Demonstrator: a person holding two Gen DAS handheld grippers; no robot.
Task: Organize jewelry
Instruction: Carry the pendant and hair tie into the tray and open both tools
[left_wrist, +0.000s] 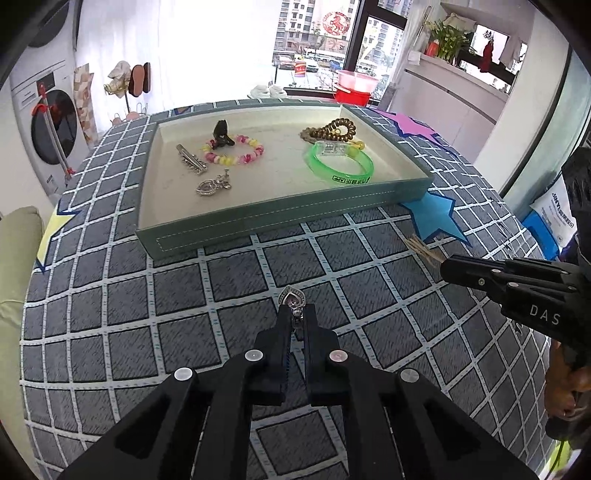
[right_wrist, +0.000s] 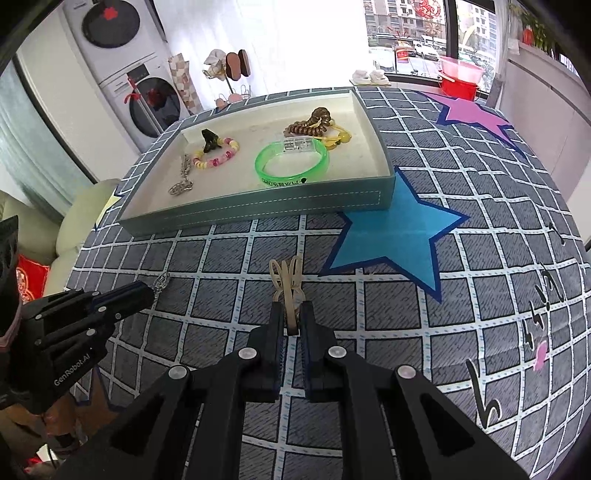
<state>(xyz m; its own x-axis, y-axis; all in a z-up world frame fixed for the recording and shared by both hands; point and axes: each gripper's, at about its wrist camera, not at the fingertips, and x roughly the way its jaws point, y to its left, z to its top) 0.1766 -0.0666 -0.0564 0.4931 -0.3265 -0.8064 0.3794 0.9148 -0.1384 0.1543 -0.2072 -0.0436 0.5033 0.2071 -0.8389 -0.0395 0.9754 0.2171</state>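
The bangle (left_wrist: 339, 166) is glossy translucent green plastic. The pendant (left_wrist: 292, 297) looks shiny metal. The tablecloth (left_wrist: 147, 314) is matt woven cloth.

Silver heart-shaped pendant (left_wrist: 292, 298): sticking out from pinching fingertips.
Beige rubber bands (right_wrist: 286, 284): dangling pinched.
Teal rectangular tray (left_wrist: 280, 225): holding bracelets, clips.

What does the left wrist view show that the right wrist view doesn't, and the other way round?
Only the left wrist view: the heart pendant face-on, pinched in the left gripper, and a yellow star on the cloth.

Only the right wrist view: the rubber bands clearly, looped and clamped in the right gripper, and black writing on the cloth.

Both: the tray with the green bangle, bead bracelet and coil tie, plus the blue star.
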